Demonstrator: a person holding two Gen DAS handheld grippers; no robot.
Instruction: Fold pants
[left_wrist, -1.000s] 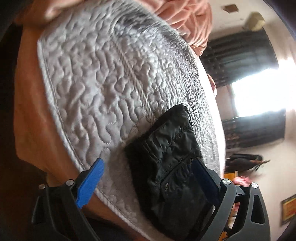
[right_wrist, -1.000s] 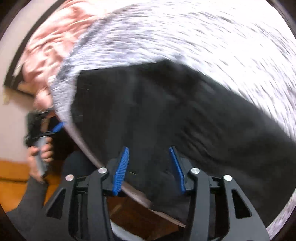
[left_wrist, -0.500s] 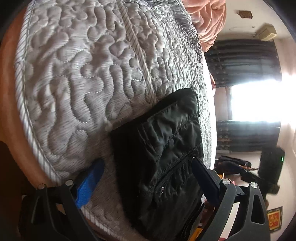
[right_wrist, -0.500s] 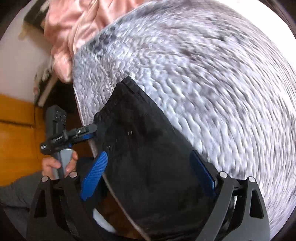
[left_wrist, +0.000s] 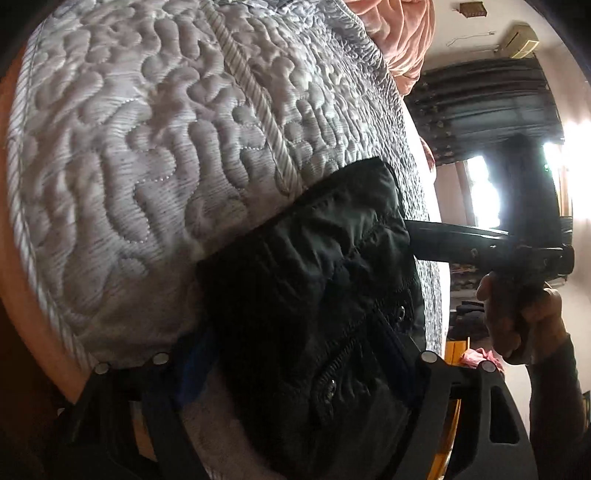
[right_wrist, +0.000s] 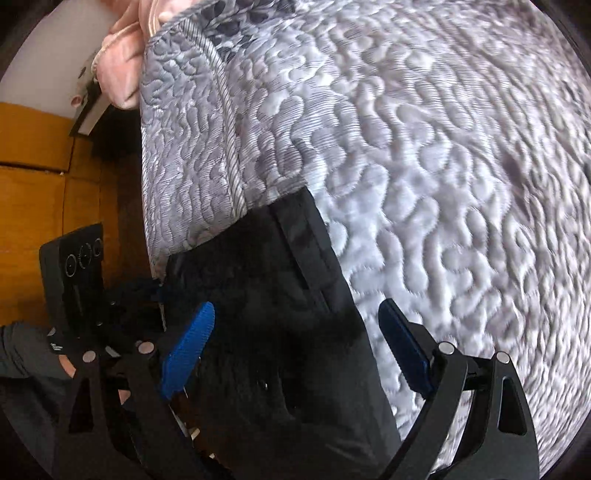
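Black pants (left_wrist: 314, 295) lie folded at the corner of a grey quilted mattress (left_wrist: 147, 147), partly hanging over its edge. My left gripper (left_wrist: 295, 354) is open, its blue fingers either side of the pants at the mattress edge. In the right wrist view the pants (right_wrist: 280, 295) lie between the spread blue fingers of my right gripper (right_wrist: 295, 347), which is open and close above them. The right gripper also shows in the left wrist view (left_wrist: 517, 254), its finger touching the far side of the pants.
A pink blanket (left_wrist: 399, 33) is bunched at the far end of the mattress. A raised cord seam (right_wrist: 229, 140) runs along the mattress edge. Orange wood panelling (right_wrist: 33, 177) stands beside the bed. A bright window with dark curtains (left_wrist: 491, 122) is across the room.
Both grippers have moved closer to the pants. The right gripper opened wide from nearly closed and came down over the pants; it now shows in the left wrist view.
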